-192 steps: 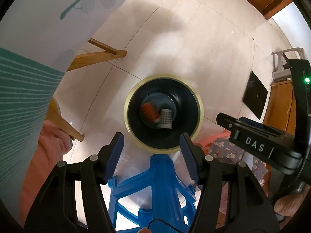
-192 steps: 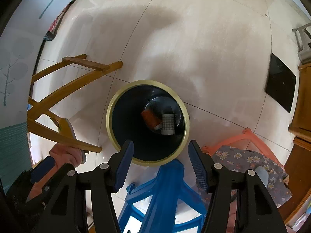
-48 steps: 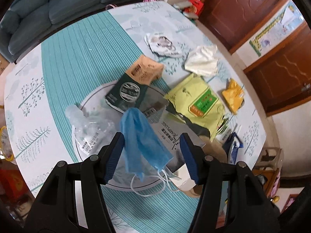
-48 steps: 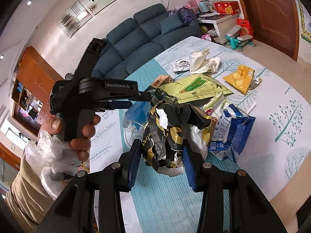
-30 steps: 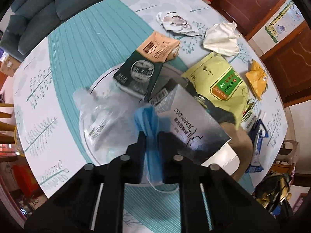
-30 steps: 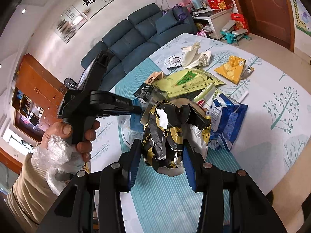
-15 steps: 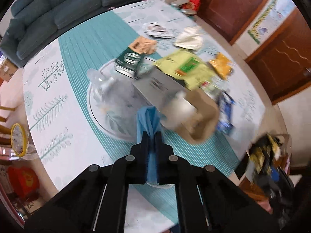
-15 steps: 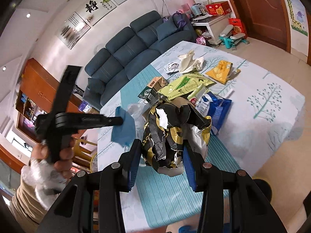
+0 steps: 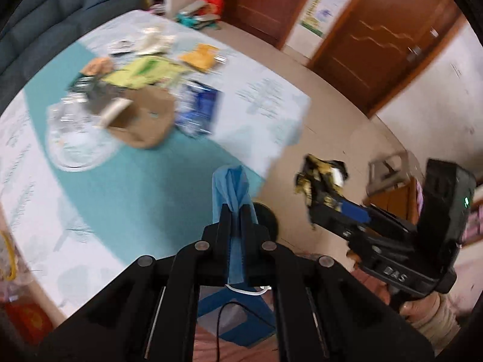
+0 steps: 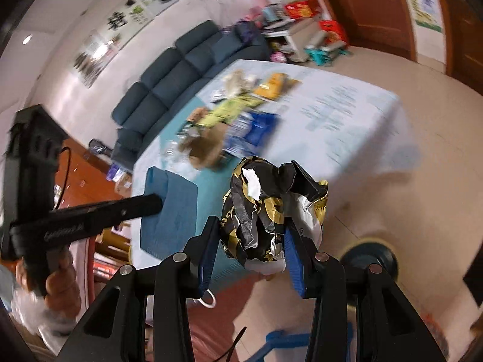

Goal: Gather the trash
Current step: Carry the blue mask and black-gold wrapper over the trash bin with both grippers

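My left gripper (image 9: pixel 236 208) is shut on a blue face mask (image 9: pixel 231 187), held past the near edge of the table. The mask (image 10: pixel 169 211) hangs as a flat blue sheet from the left gripper (image 10: pixel 158 202) in the right wrist view. My right gripper (image 10: pixel 252 232) is shut on a crumpled black and gold wrapper (image 10: pixel 265 208); the left wrist view shows that wrapper (image 9: pixel 321 178) over the floor. The round dark trash bin (image 10: pixel 369 259) stands on the floor at lower right; a part of the bin (image 9: pixel 265 217) shows behind my left fingers.
The table (image 9: pixel 120 187) with a teal and white cloth still carries several pieces of trash, among them a brown paper bag (image 9: pixel 145 120), a blue packet (image 9: pixel 197 107) and a clear plastic piece (image 9: pixel 69 114). A blue stool (image 9: pixel 232 310) stands below. Wooden doors and a dark sofa lie beyond.
Both grippers have swung away from the table with their trash and now hang over the floor near the bin. The left one lifted the mask off the pile.
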A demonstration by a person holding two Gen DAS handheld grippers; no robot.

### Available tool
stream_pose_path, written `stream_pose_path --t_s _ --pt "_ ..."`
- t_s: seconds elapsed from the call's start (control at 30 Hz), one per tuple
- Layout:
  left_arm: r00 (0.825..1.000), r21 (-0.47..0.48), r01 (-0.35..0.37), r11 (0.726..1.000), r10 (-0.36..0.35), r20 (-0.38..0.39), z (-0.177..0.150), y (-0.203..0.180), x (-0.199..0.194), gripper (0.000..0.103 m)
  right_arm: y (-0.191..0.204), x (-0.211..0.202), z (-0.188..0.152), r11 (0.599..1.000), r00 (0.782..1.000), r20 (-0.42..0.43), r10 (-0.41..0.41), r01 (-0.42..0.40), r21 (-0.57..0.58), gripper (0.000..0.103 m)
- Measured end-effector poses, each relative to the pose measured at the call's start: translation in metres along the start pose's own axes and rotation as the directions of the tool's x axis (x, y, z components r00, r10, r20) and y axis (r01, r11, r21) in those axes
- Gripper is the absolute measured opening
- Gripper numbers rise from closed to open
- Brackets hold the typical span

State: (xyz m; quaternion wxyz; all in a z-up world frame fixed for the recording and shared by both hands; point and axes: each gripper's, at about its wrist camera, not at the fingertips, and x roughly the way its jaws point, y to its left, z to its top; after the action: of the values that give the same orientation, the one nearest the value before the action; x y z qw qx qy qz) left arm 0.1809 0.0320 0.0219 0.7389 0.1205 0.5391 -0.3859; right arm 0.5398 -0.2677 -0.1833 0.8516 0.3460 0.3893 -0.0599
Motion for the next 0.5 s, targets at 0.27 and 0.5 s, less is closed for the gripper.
stream_pose_path --t_s 0.27,0.5 --pt "0.995 0.134 0.034 0.990 -0.021 -0.097 -0.042 -0.095 0.095 0.003 -0.101 0.001 -0.050 0.979 0.991 -0.054 -0.121 0.129 0.159 0.042" --pt "0.980 0.204 0.006 0.979 0.035 -0.196 -0.070 -0.131 0.187 0.003 -0.187 0.052 -0.088 0.928 0.975 -0.167 -0.144 0.192 0.320 0.042"
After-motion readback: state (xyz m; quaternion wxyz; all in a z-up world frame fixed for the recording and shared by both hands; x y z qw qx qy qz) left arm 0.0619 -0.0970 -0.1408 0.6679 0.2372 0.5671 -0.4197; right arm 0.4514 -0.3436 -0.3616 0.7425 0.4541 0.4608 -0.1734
